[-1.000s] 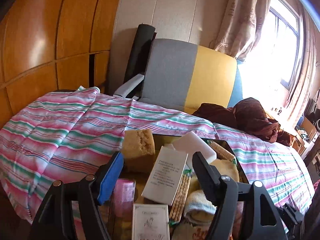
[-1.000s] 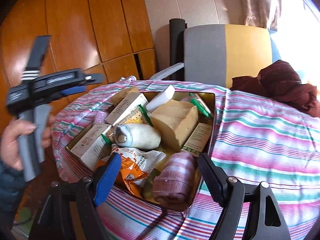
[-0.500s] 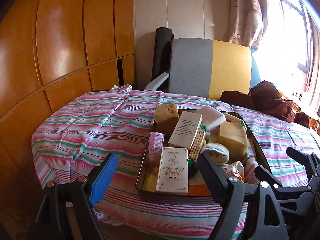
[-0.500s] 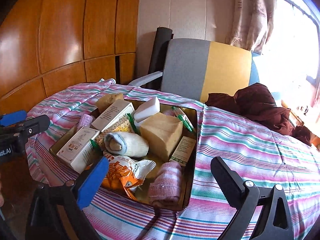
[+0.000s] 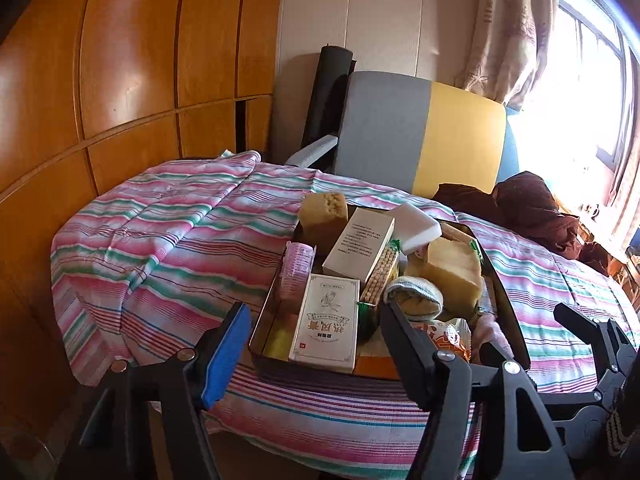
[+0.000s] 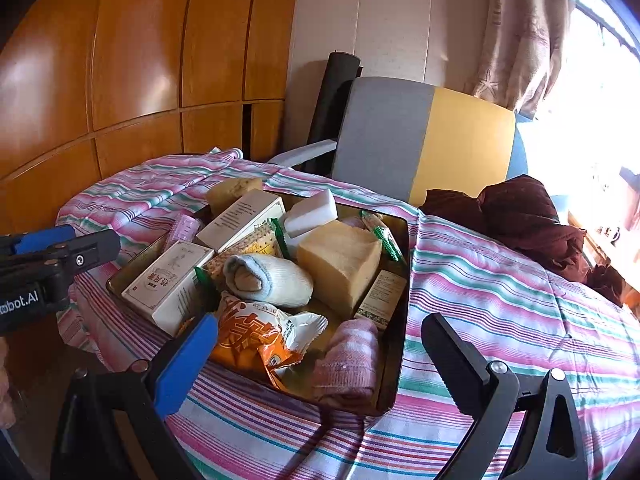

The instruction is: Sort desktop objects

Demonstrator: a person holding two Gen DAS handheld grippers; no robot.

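2 grippers, both open and empty, at tray's near edge.
Left gripper and right gripper sit further back than 1 s ago; tray on striped cloth, contents unmoved: boxes, sponges, socks, snack bag.

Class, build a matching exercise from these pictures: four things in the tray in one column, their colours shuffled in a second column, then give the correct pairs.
Things
1. foam block
2. snack packet
3. rolled sock near the tray's front edge
4. big sponge

Colours
A. pink
B. yellow
C. white
D. orange

Pairs: 1-C, 2-D, 3-A, 4-B
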